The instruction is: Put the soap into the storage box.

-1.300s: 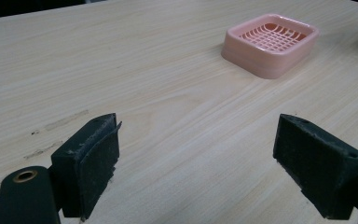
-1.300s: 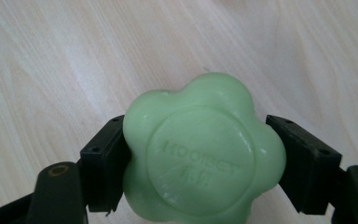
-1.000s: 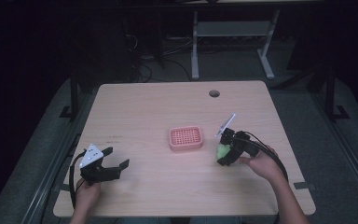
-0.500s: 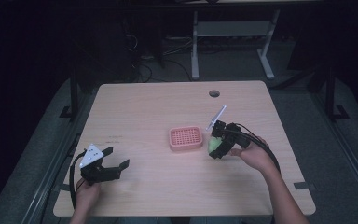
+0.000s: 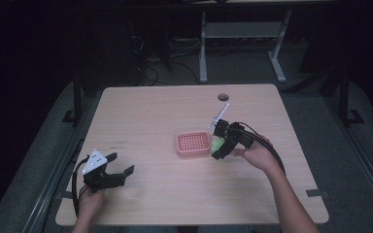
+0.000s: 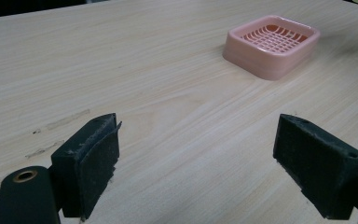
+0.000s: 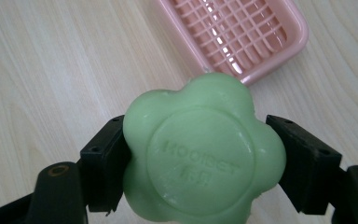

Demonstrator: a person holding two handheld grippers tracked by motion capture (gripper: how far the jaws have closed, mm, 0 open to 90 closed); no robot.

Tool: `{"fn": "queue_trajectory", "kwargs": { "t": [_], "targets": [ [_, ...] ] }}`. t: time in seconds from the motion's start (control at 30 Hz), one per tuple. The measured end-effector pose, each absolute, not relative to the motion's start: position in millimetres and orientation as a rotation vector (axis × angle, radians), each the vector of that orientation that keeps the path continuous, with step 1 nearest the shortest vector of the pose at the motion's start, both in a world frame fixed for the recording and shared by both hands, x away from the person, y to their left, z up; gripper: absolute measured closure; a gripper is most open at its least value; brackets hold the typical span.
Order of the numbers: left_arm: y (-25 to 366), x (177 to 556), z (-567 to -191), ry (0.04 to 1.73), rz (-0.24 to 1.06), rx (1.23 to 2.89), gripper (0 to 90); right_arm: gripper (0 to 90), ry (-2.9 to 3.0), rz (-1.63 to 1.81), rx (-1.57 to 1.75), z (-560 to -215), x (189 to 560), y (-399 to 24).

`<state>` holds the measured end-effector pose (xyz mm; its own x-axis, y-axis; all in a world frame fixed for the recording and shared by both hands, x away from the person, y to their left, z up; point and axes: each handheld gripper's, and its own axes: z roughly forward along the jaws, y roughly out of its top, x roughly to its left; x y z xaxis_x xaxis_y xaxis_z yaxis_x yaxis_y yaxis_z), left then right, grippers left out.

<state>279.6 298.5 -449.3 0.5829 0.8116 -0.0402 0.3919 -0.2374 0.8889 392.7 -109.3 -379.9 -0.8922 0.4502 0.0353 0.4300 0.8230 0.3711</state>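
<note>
- Both pads of the right gripper (image 7: 198,163) were clamped on a green flower-shaped soap (image 7: 200,154), one black pad against each flank of it; faint embossed lettering on its face, not legible.
- Left gripper (image 6: 198,158) had its fingers (image 6: 91,158) wide apart, nothing between them, bare wood showing in the gap.
- High view: right gripper (image 5: 219,145) was held by the person's right hand (image 5: 255,155) right of the tabletop's centre, with the soap (image 5: 217,144) at its tip, just beside the right edge of a pink soap dish (image 5: 193,144).
- Could not tell whether the soap rested on the wood or was held just off it; from the right gripper view it sat close over the wood, short of the dish (image 7: 235,35), whose near corner lay just beyond it.
- Dish sat near the middle of the tabletop (image 5: 175,111): a rounded rectangle with a gridded, slotted floor, nothing in it.
- Left gripper (image 5: 111,174) was near the front-left corner of the tabletop, held by the left hand (image 5: 91,201), grey three-cornered plate (image 5: 94,160) on top, jaws pointed toward the dish and well apart from it.
- Left gripper view: dish (image 6: 272,44) lay farther along the table, ahead and to the right.
- Round dark hole (image 5: 222,97) in the tabletop toward the far edge, right of centre.
</note>
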Motion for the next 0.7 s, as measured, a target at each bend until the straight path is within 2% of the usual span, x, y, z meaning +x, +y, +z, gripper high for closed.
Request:
{"fn": "queue_trajectory", "kwargs": {
  "t": [0.7],
  "targets": [
    [298.6,279.7,-449.0,0.977,0.544,1.844,14.1,26.2,2.958,0.583,0.674,-372.7,412.0,-77.8]
  ]
}}
